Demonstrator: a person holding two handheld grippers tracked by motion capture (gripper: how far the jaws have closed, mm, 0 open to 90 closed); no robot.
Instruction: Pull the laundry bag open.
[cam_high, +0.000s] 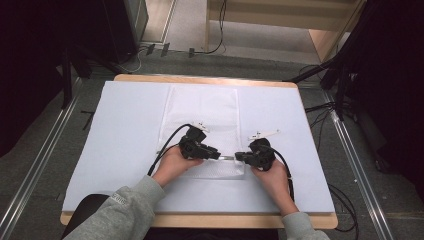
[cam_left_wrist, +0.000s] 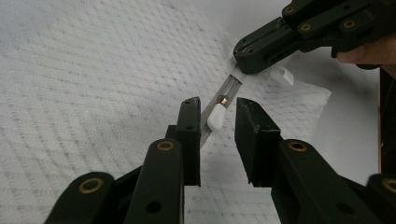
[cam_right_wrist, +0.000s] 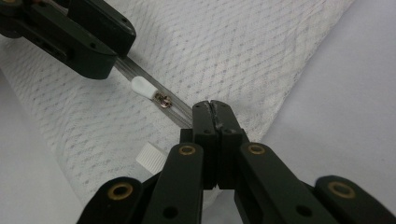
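A white mesh bag (cam_high: 202, 112) lies flat on the table, its zipper (cam_high: 227, 157) along the near edge. In the left gripper view my left gripper (cam_left_wrist: 218, 103) stands open, with the white zipper pull (cam_left_wrist: 216, 116) between its jaws and neither pad pressing on it. My right gripper (cam_right_wrist: 214, 105) is shut on the zipper strip (cam_right_wrist: 177, 112) at the bag's corner, a short way from the pull (cam_right_wrist: 142, 87). From above, the left gripper (cam_high: 215, 154) and the right gripper (cam_high: 240, 156) face each other closely over the bag's near edge.
A white cover (cam_high: 125, 140) spreads over the wooden table (cam_high: 200, 220). A small ribbed white tab (cam_right_wrist: 150, 158) sticks out at the bag's corner. Cables (cam_high: 320, 112) and dark stand legs (cam_high: 310, 75) lie on the floor to the right, and metal rails (cam_high: 40, 165) run along both sides.
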